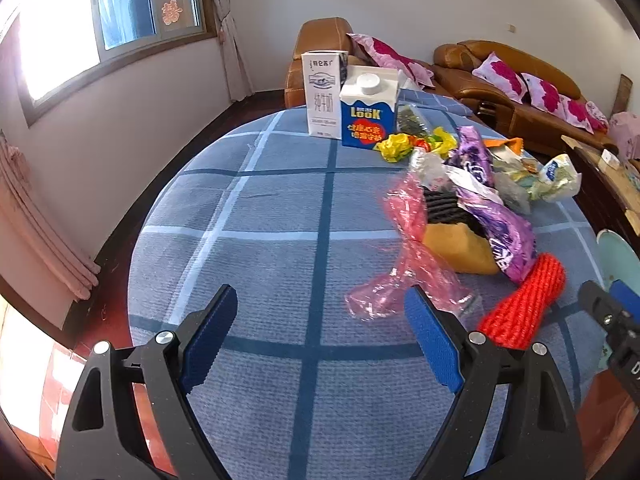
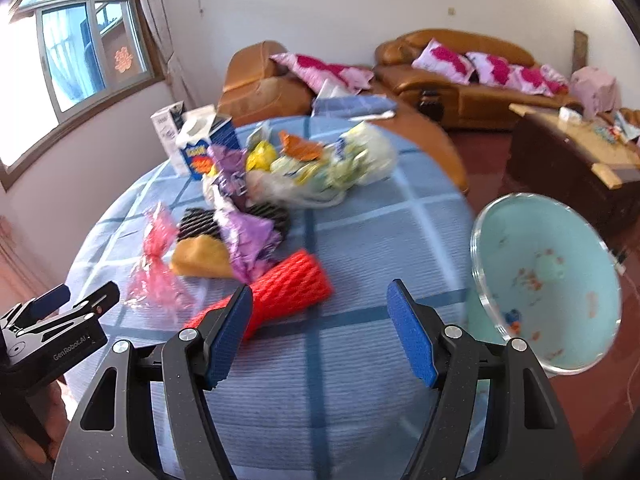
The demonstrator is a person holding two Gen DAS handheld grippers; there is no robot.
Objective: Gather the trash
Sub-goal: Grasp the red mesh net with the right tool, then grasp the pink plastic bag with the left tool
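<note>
Two cartons stand at the counter's (image 1: 280, 216) 12 o'clock edge: one white carton (image 1: 323, 94) and one blue carton (image 1: 370, 114). Two foam nets lie among the litter, one red net (image 1: 524, 300) at 4 o'clock and one black net (image 1: 442, 204) toward the middle. There is one pink wrapper (image 1: 404, 256), one purple wrapper (image 1: 496, 232), one yellow wrapper (image 1: 394, 146) and one orange-brown pouch (image 1: 460, 250). One pale green bin (image 2: 548, 276) sits past the counter's 3 o'clock edge. Two tongs are in view, the left tongs (image 1: 320, 322) and the right tongs (image 2: 320, 316).

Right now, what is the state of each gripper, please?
Left gripper: open, holding nothing.
Right gripper: open, holding nothing.
</note>
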